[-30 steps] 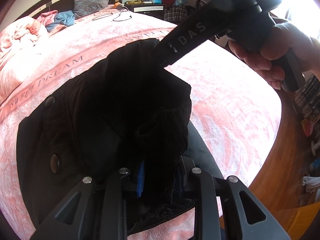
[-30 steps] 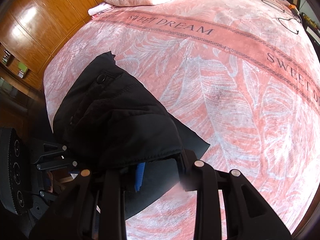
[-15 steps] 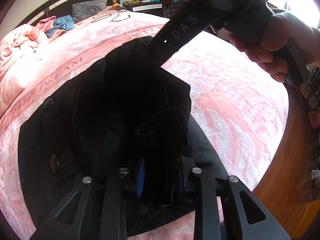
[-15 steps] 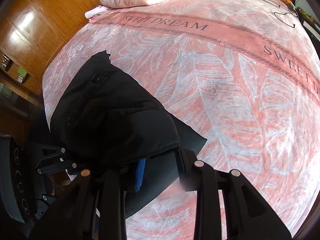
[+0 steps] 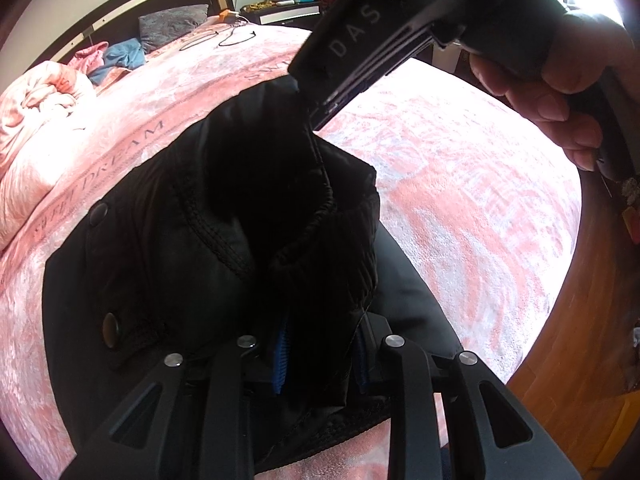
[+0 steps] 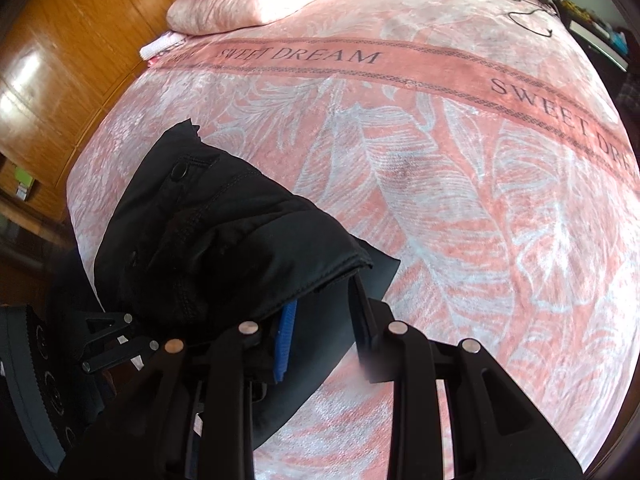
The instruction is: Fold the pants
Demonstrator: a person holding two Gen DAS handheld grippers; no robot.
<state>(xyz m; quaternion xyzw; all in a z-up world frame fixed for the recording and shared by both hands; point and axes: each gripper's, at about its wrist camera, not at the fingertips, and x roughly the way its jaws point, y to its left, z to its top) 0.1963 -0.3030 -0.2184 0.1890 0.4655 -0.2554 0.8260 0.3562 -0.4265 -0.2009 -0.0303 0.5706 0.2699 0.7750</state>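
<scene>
At the bottom of the left view, the left gripper (image 5: 320,356) pinches the black pants (image 5: 208,248). The right gripper (image 6: 320,336) pinches their edge too. Behind them spreads the pink blanket (image 6: 460,200), with a pillow (image 5: 172,28) at the upper left.

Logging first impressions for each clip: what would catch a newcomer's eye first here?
The bunched black pants fill the foreground, pinched in the left gripper and lifted off the pink "SWEET DREAM" blanket. In the left wrist view the right gripper comes in from the upper right and holds the pants' far edge.
</scene>
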